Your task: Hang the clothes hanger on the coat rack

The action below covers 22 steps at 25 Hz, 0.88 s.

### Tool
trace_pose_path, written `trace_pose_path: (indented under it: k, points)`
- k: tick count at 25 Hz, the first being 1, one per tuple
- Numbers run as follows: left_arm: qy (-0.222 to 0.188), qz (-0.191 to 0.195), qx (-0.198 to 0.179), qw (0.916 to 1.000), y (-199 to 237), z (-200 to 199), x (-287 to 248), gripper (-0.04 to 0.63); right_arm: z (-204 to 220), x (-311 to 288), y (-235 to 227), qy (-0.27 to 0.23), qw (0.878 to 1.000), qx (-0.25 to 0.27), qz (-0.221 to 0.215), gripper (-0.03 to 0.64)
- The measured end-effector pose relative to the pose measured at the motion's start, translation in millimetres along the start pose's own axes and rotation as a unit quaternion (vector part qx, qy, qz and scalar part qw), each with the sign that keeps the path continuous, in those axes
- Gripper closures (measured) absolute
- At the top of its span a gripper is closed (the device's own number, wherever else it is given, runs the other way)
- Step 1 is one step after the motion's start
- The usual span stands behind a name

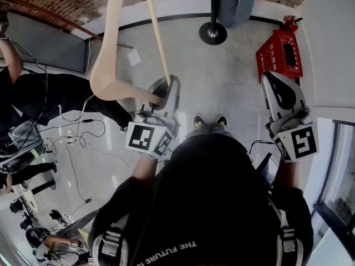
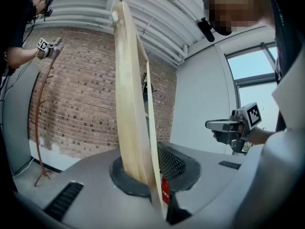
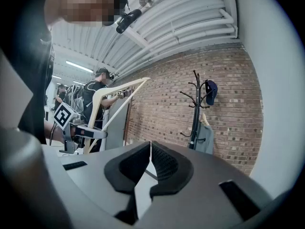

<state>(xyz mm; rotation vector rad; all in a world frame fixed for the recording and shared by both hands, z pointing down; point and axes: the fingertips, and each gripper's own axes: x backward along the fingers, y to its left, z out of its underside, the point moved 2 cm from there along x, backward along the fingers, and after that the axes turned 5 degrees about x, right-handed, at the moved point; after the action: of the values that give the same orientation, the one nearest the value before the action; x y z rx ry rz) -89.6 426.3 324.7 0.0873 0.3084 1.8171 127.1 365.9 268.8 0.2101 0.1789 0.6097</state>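
Observation:
My left gripper is shut on the lower bar end of a large pale wooden clothes hanger, which rises up and to the left. In the left gripper view the hanger stands upright between the pads. My right gripper is held apart at the right, shut with nothing in it; its pads meet. The black coat rack stands ahead against the brick wall, with a dark cap and a grey garment on it. Its round base shows on the floor ahead.
A red case lies on the floor at the right. A thin brown coat stand leans by the brick wall at the left. Other people and cables fill the left side. A white wall and a window are at the right.

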Motion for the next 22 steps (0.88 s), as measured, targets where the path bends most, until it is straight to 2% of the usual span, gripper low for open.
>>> trace_pose_path:
  k: [10, 22]
  points:
    - [0.000, 0.001, -0.001, 1.0000, 14, 4, 1, 0.551, 4, -12, 8, 0.009, 1.000, 0.001, 0.004, 0.595]
    - [-0.011, -0.006, -0.007, 0.9999, 62, -6, 7, 0.551, -5, -54, 27, 0.009, 1.000, 0.010, 0.003, 0.595]
